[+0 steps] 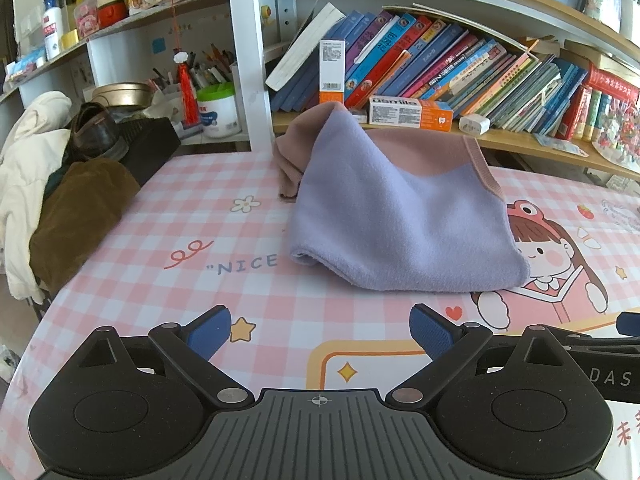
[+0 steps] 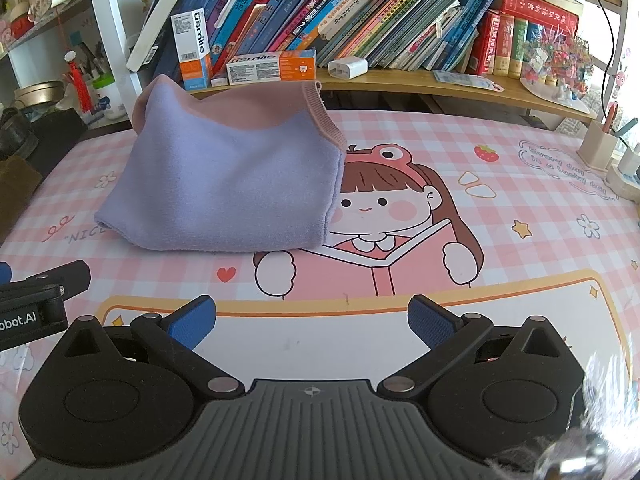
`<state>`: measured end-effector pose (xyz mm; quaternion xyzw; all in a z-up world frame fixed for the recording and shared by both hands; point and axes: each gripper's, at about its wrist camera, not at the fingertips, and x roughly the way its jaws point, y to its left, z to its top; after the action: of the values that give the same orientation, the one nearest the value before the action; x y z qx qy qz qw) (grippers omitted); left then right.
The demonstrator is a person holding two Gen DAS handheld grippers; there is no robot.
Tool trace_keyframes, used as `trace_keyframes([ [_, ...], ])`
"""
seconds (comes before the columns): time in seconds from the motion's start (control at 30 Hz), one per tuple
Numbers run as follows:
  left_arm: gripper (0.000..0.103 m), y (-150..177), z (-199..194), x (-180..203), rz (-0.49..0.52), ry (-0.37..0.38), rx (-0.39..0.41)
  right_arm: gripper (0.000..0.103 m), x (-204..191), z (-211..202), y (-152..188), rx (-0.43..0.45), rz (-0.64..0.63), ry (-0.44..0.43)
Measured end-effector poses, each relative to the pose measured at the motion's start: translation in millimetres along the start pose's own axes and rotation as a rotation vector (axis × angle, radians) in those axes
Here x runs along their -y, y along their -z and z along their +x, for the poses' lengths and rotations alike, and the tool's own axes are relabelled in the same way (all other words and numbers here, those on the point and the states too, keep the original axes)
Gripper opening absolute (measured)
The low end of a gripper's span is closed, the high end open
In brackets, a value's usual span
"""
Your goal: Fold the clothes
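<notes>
Between your blue pads, both sets of jaws stand wide apart with nothing held: left gripper (image 1: 320,334) and right gripper (image 2: 312,322) hover low over the pink checked counter (image 2: 500,184). Just ahead, apart from both, the folded lilac-and-pink garment (image 1: 400,232) lies on the counter, its back edge heaped near the bookshelf (image 2: 400,80).

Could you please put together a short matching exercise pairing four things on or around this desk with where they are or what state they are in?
Things:
1. garment
2. left gripper
3. white charger
4. brown shoe

Places or states:
A. on the wooden shelf beside the books
B. on a black box at the desk's left edge
C. folded, lilac lining outward, on the checked mat
D. open, holding nothing

Pairs: 1-C, 2-D, 3-A, 4-B
</notes>
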<state>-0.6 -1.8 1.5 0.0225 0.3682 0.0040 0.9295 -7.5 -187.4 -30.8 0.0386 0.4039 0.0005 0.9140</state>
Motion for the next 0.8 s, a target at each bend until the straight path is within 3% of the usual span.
trace_keyframes([
  [0.8, 0.098, 0.3, 2.1, 1.8, 0.003, -0.003, -0.009, 0.103, 1.2, 3.0, -0.3, -0.005, -0.002, 0.001],
])
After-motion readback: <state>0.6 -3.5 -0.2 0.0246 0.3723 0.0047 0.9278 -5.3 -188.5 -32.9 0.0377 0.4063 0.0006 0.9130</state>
